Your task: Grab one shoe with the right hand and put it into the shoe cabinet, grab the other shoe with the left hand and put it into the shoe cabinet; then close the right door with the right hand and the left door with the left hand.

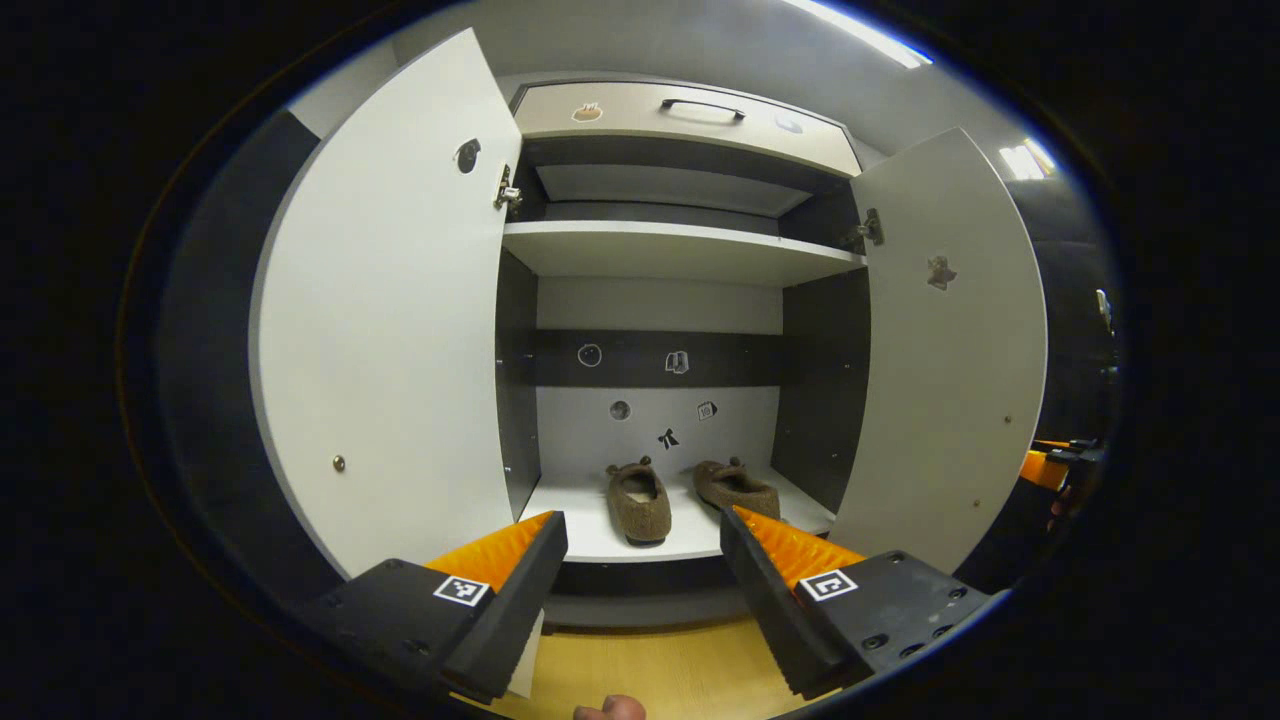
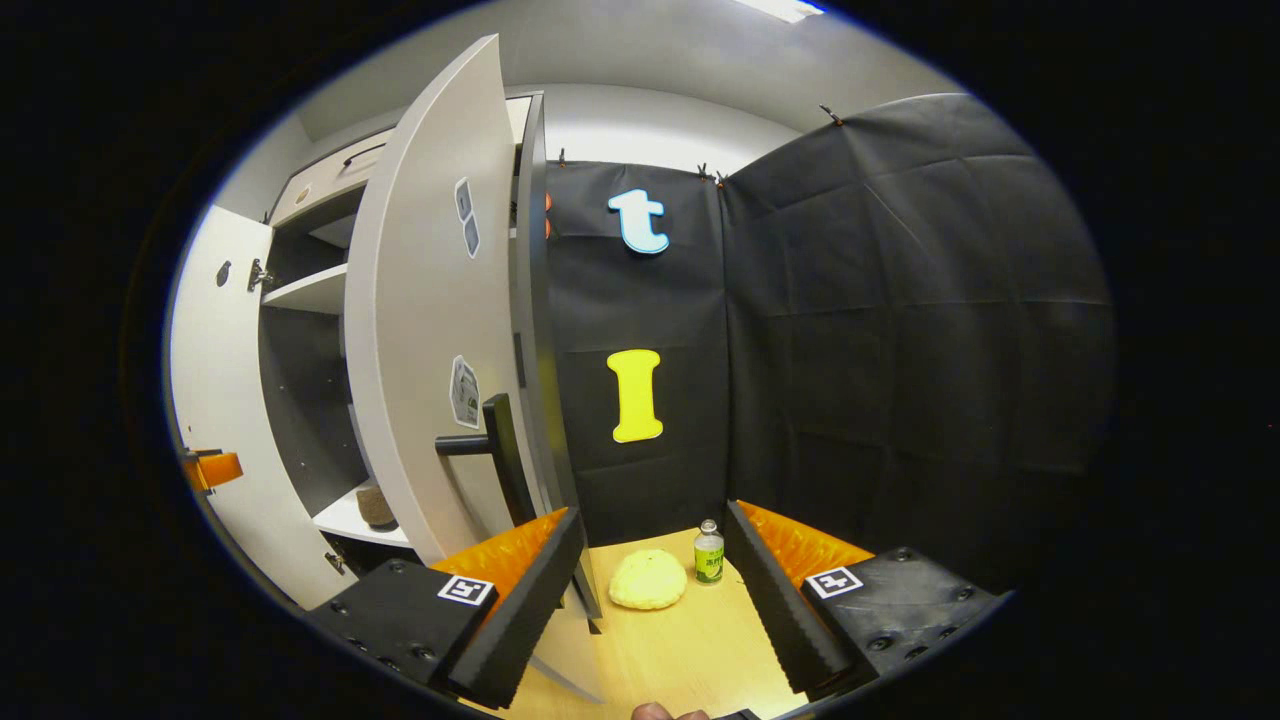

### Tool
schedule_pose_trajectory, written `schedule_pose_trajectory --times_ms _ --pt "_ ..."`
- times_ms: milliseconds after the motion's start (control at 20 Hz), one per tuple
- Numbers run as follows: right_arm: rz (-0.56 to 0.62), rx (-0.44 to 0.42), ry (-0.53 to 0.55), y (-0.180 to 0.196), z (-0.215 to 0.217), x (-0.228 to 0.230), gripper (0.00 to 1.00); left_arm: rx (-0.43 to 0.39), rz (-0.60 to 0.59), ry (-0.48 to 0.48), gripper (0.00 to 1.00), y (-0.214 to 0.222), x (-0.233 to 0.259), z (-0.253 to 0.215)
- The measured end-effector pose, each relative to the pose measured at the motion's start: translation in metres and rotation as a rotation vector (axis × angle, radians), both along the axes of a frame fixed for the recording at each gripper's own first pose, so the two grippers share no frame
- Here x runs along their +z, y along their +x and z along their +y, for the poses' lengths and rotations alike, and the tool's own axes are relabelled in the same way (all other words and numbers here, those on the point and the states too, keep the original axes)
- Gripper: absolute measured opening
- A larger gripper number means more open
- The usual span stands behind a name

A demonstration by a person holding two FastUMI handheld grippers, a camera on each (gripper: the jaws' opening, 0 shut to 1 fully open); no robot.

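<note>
From my left hand-held gripper (image 1: pixel 642 540) I look straight into the shoe cabinet (image 1: pixel 680 250), its fingers spread wide with nothing between them. Both doors stand open: the left door (image 1: pixel 385 320) swings out on the left, the right door (image 1: pixel 950 350) on the right. On the bottom shelf (image 1: pixel 600 530), far from me, the two shoes sit side by side, the left shoe (image 1: pixel 638 500) pointing toward me and the right shoe (image 1: pixel 738 487) angled beside it, apart from each other. A drawer with a dark handle (image 1: pixel 702 105) tops the cabinet. The floor (image 1: pixel 680 670) in front is pale wood.

My right hand-held gripper (image 2: pixel 652 555) also hangs wide and empty, near the outer face of the right door, just right of its black handle (image 2: pixel 490 445). Past the fingers, on the wood floor against the black cloth wall (image 2: pixel 900 330), lie a yellow rounded lump (image 2: pixel 648 580), perhaps a sponge or bread, and a small green bottle (image 2: pixel 708 553) just to its right.
</note>
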State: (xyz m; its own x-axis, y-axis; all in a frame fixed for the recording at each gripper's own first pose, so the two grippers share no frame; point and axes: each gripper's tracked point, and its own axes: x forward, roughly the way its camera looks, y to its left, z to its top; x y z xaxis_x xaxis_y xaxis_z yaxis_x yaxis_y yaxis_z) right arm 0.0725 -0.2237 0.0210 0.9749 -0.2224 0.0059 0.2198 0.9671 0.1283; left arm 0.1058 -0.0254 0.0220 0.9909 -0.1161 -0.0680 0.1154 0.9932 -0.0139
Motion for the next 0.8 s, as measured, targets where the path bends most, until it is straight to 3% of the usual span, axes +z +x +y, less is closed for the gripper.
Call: schedule_pose_trajectory --times_ms 300,800 --pt "-0.011 0.051 -0.002 -0.004 0.061 -0.001 0.98 -0.008 -0.013 0.033 0.97 -0.029 -0.004 0.024" --pt "0.019 0.269 0.017 0.031 0.21 -0.009 0.98 0.02 -0.006 0.028 0.97 -0.066 -0.01 0.081"
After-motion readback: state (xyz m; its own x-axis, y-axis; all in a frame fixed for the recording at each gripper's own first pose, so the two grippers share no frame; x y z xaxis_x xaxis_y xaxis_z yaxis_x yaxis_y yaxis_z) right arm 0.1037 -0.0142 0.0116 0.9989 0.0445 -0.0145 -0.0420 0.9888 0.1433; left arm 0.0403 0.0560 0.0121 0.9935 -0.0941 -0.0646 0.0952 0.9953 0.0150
